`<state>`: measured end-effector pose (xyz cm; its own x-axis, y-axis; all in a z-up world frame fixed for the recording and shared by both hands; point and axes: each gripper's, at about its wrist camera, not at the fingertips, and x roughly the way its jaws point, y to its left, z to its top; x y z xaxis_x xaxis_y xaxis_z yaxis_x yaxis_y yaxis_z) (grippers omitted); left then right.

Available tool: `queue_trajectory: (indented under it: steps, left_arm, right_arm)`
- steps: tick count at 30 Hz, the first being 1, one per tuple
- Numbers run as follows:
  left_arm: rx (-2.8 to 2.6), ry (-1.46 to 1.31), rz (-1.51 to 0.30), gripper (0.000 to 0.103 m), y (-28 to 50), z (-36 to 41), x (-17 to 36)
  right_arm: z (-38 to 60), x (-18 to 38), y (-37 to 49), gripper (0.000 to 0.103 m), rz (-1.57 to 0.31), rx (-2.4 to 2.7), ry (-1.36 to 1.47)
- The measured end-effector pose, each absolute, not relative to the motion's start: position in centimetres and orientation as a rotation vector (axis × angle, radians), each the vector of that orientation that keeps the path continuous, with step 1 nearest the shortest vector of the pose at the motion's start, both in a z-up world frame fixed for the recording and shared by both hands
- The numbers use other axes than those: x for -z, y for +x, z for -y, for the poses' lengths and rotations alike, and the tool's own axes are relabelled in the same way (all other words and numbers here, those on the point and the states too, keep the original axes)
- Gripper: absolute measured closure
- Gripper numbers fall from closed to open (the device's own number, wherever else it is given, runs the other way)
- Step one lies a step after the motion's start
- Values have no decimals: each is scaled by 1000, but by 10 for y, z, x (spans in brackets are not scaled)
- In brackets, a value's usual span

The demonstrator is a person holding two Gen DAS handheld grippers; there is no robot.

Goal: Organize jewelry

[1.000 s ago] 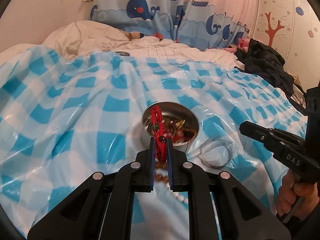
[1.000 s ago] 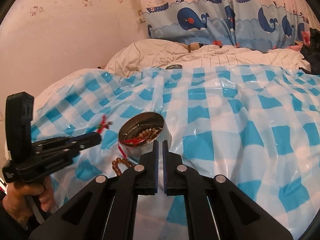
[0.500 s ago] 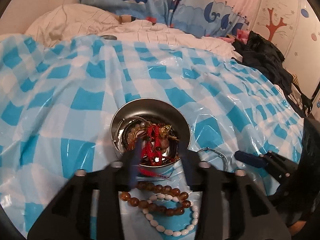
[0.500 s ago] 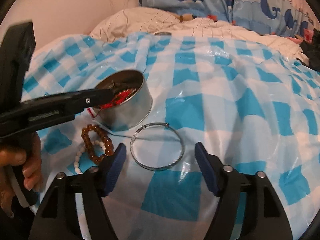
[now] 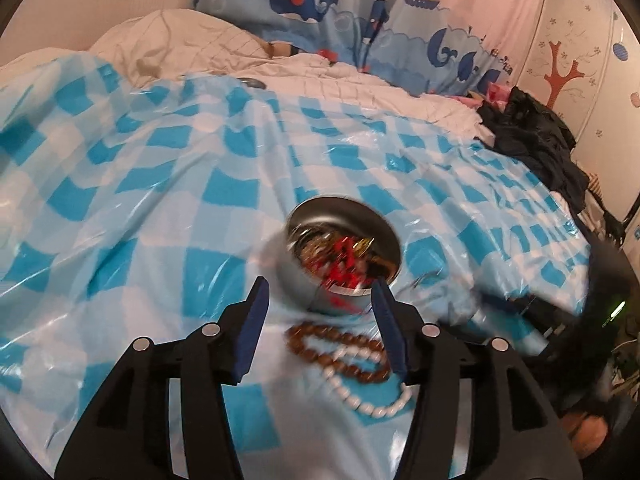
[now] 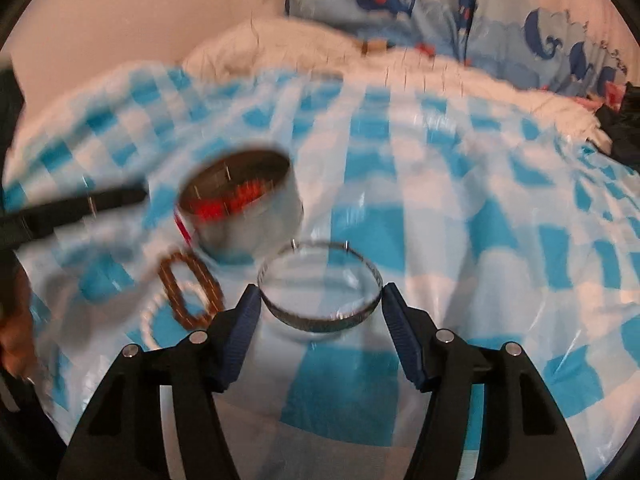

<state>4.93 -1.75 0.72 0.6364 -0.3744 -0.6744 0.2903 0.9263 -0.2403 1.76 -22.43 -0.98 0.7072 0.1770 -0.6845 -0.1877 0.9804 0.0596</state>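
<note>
A round metal tin (image 5: 298, 276) (image 6: 256, 220) sits on the blue checked sheet with several pieces in it, a red cord bracelet (image 5: 340, 268) on top. My left gripper (image 5: 320, 312) hovers just short of the tin, its jaws opening and nothing between them. A brown bead bracelet (image 5: 340, 350) (image 6: 188, 288) and a white bead bracelet (image 5: 372, 398) lie under it. A silver bangle (image 6: 320, 322) lies right of the tin. My right gripper (image 6: 320, 316) straddles the bangle, jaws closing, pads at its rim. Both views are blurred.
The checked plastic sheet (image 5: 160, 200) covers a bed, with white bedding (image 5: 180, 44) and a whale-print curtain (image 5: 320, 4) behind. Dark clothes (image 5: 532, 140) are piled at the right edge. A person's hand (image 6: 16, 328) holds the left gripper at the far left of the right wrist view.
My left gripper opened and let the red cord bracelet drop into the tin. My right gripper opened wide, sank over the silver bangle, and its fingers have narrowed around it.
</note>
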Motion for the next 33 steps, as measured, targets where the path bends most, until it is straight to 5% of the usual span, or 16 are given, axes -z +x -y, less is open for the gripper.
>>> queue_trajectory:
  steps: [2,8,11,24,28,32,33]
  left_arm:
    - [362,-86,-817,51,46,13,-3]
    - [343,-44,-854,49,42,7,5]
    - [340,-61,-851,46,42,4,3]
    - [327,-69,-852,43,42,0,3]
    - [331,-69,-854,43,43,0,3]
    - [337,-62,-857,43,42,2,4]
    - [338,-60,-858,43,42,3,4]
  right_arm:
    - [224,-7,16,55,-699,-220,5]
    - [206,-18,46,55,-734,-284,-30]
    - [207,-6,41,31,-763,-273,-65]
    - [194,24,29,31,-913,-457,1]
    - [185,30,26,23,-923,-461,-52]
    - [181,41,35,25,-941,-452,-74]
    - [180,43,36,35,-945,-460,-72]
